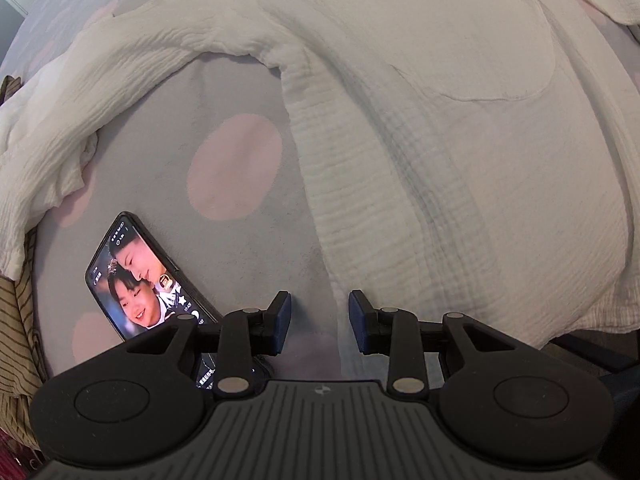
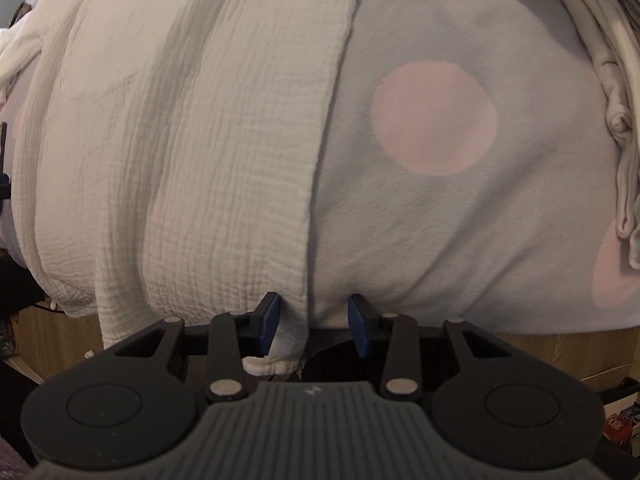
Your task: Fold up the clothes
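A white crinkled shirt (image 1: 440, 140) lies spread flat on a grey bedsheet with pink dots (image 1: 236, 168), one sleeve (image 1: 80, 92) stretched off to the left. My left gripper (image 1: 320, 320) points down at the shirt's lower left corner. Its blue pads stand apart, and the shirt's side edge runs into the gap by the right pad. In the right wrist view the shirt (image 2: 200, 140) fills the left half. My right gripper (image 2: 314, 322) is open at the bed's edge, and the shirt's right edge hangs between its pads beside the left one, not pinched.
A phone (image 1: 140, 280) with a lit screen lies on the sheet just left of my left gripper. Brown striped cloth (image 1: 16, 340) sits at the far left. Grey clothes (image 2: 616, 120) are bunched along the right of the bed. Wood (image 2: 540, 348) shows below the mattress edge.
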`<state>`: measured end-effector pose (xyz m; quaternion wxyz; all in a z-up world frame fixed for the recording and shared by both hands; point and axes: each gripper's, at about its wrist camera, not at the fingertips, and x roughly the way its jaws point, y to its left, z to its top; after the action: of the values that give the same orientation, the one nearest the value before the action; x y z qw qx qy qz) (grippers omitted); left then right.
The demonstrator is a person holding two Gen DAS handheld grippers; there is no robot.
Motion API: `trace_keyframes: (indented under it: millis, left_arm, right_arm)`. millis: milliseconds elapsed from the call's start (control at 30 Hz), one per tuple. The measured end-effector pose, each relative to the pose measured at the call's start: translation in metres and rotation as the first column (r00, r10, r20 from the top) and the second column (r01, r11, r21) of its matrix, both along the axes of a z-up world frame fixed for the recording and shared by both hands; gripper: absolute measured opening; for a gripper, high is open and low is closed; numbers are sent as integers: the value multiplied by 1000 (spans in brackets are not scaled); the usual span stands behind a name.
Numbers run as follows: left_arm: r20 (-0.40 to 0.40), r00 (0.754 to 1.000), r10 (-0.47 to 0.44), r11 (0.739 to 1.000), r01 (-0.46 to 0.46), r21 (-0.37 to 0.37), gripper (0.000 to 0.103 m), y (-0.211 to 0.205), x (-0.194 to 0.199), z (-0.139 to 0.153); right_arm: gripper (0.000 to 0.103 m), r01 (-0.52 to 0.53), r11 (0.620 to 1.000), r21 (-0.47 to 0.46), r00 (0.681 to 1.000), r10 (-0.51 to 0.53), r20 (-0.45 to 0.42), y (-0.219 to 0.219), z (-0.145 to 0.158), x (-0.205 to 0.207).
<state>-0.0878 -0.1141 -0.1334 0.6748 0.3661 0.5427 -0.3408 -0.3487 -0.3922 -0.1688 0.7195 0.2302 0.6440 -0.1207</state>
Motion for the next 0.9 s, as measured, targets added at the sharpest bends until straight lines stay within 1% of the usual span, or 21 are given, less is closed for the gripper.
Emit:
trace_keyframes:
  millis: [33, 67, 100, 167, 233, 333, 433, 500, 533, 633, 700, 733, 767, 800, 833, 867, 900]
  left_arm:
    - [2, 1000, -1, 1000, 1, 3, 30, 0, -1, -1]
    - [3, 1000, -1, 1000, 1, 5, 30, 0, -2, -1]
    - [5, 1000, 0, 1000, 0, 7, 30, 0, -3, -2]
    - [11, 1000, -1, 1000, 1, 11, 30, 0, -7, -2]
    - [16, 1000, -6, 1000, 5, 19, 30, -1, -7, 0]
    - [13, 1000, -3, 1000, 3, 27, 30, -2, -6, 0]
    - [10, 1000, -2, 1000, 2, 31, 30, -2, -6, 2]
    - [7, 1000, -1, 1000, 0, 31, 30, -4, -5, 2]
    - [5, 1000, 1, 999, -1, 32, 30, -5, -4, 1]
    - [-4, 1000, 4, 1000, -4, 31, 30, -7, -1, -1]
    - [-13, 1000, 1, 1000, -1, 24, 24, -7, -2, -1]
    - [-17, 1000, -1, 1000, 1, 21, 16, -8, -3, -1]
    - [-21, 1000, -3, 1000, 3, 17, 11, -8, -4, -2]
    - [-25, 1000, -4, 1000, 5, 14, 8, -8, -5, -2]
    - [-25, 1000, -10, 1000, 10, 13, 3, -9, -7, -1]
    - [-17, 1000, -19, 1000, 19, 21, 2, -10, -9, 0]
    - [-6, 1000, -27, 999, 27, 33, 0, -11, -12, 1]
  right_arm:
    - [27, -14, 1000, -5, 1000, 14, -1, 4, 0, 1]
    - [17, -26, 1000, -5, 1000, 26, 3, 7, 1, 1]
    - [4, -35, 999, 0, 999, 35, 9, 9, 4, 0]
    - [4, -53, 999, 8, 999, 53, 15, 13, 10, -2]
    - [3, -62, 998, 9, 998, 62, -5, 14, 16, -6]
    - [3, -48, 998, -35, 998, 46, -53, 10, 27, -17]
    - [3, 33, 998, -61, 995, -39, -97, -7, 36, -34]
    - [2, 91, 994, -65, 987, -99, -125, -18, 36, -42]
    - [2, 91, 993, -75, 985, -101, -139, -18, 33, -43]
    - [2, 30, 992, -124, 985, -50, -167, -9, 27, -39]
    - [4, 8, 991, -137, 989, -27, -144, -5, 31, -38]
    - [4, 15, 991, -130, 992, -31, -120, -7, 36, -41]
    - [7, 34, 991, -127, 995, -45, -87, -9, 43, -43]
    - [9, 66, 989, -130, 996, -72, -47, -13, 50, -45]
    - [12, 101, 986, -136, 995, -103, -8, -17, 57, -47]
    - [19, 138, 979, -148, 990, -134, 32, -21, 65, -48]
    - [22, 177, 970, -164, 983, -167, 72, -25, 72, -50]
